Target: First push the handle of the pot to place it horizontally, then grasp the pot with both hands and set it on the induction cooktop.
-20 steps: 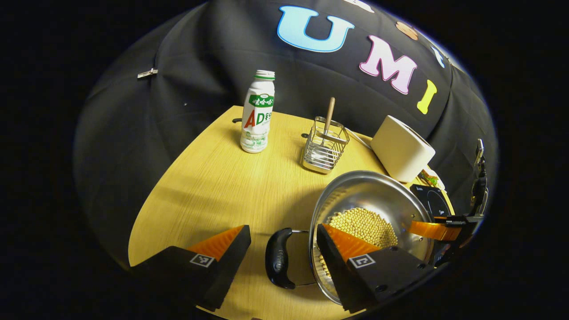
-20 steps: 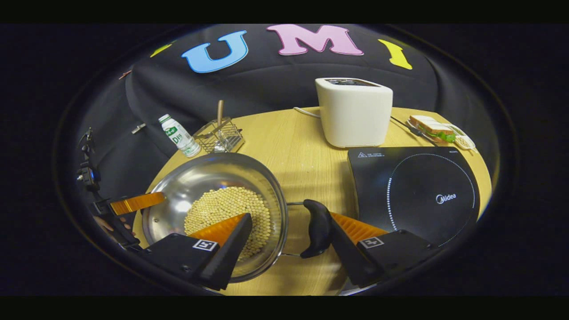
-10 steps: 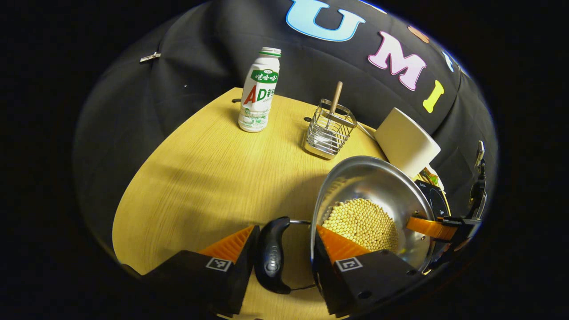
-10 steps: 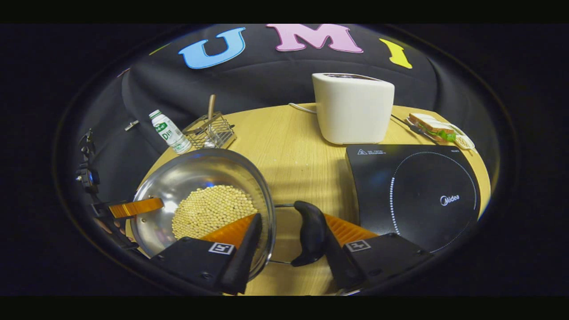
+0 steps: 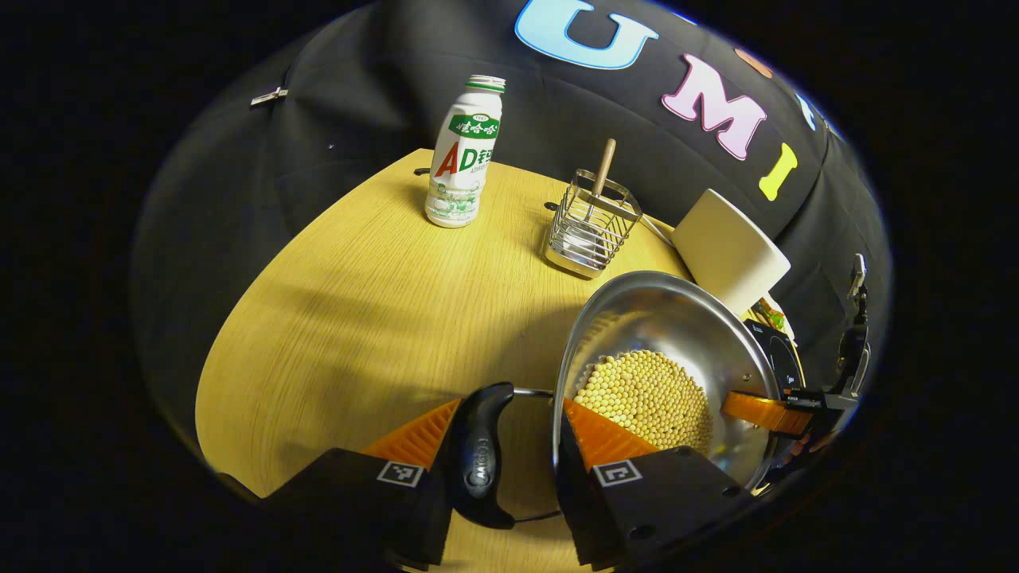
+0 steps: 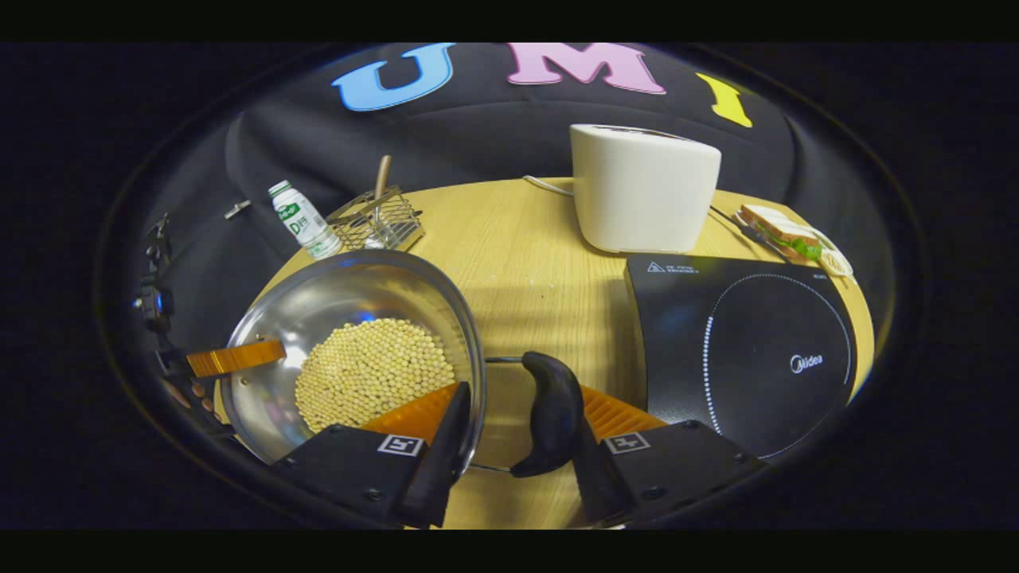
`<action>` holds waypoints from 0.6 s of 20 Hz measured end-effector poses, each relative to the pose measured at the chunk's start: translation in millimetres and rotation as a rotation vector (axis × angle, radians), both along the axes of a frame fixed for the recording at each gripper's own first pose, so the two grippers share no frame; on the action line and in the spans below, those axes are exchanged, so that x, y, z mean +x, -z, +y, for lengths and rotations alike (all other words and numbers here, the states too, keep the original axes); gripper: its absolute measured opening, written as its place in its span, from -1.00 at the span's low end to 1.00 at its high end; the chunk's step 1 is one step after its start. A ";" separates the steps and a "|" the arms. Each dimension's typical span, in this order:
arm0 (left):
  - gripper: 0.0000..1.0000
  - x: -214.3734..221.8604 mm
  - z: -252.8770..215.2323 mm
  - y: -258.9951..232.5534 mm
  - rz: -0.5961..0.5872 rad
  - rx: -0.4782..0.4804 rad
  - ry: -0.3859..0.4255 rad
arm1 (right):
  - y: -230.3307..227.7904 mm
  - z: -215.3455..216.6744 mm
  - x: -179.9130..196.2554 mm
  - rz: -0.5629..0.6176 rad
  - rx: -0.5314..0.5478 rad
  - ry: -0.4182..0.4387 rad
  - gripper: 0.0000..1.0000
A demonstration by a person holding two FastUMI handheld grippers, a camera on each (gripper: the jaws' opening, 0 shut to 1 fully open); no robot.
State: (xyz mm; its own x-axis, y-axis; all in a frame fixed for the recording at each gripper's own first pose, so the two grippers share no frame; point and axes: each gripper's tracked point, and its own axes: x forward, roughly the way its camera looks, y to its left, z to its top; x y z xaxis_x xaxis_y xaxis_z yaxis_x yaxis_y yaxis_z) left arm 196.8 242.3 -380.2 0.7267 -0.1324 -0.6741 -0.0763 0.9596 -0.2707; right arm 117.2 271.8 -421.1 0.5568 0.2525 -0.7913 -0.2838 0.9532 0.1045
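Note:
A steel pot [image 5: 677,318] [image 6: 342,294] holding soybeans [image 5: 645,390] [image 6: 366,370] is on the wooden table, left of the black induction cooktop [image 6: 756,350] [image 5: 776,358]. My left gripper [image 5: 509,406] is shut across one black side handle [image 5: 480,461] and the rim, one finger outside the handle and the other inside the pot. My right gripper [image 6: 525,390] clamps the opposite handle [image 6: 549,414] and the rim the same way. Each view shows a finger of the other gripper at the far rim [image 5: 764,410] [image 6: 235,358]. Both handles lie level.
A white toaster [image 6: 641,187] [image 5: 728,247] stands behind the cooktop, with a sandwich [image 6: 784,231] to its right. A wire basket [image 5: 589,231] [image 6: 378,219] with a wooden stick and a drink bottle [image 5: 462,155] [image 6: 302,219] stand at the table's [image 5: 358,302] far left.
Both grippers have moved in and narrowed: the left one from wide open to pressing on its handle and the rim, the right one tighter on its own handle. The pot has shifted slightly.

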 end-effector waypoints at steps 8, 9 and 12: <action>0.19 -1.8 1.9 -3.9 -0.010 0.032 -0.024 | -0.6 -1.2 -0.6 0.015 -0.007 0.003 0.23; 0.18 -3.3 1.7 -4.8 -0.010 0.036 -0.028 | -0.1 -1.4 -2.5 0.021 -0.006 -0.001 0.15; 0.17 -11.6 2.8 -9.5 -0.002 0.044 -0.035 | -4.1 -0.2 -4.7 0.015 -0.003 -0.025 0.22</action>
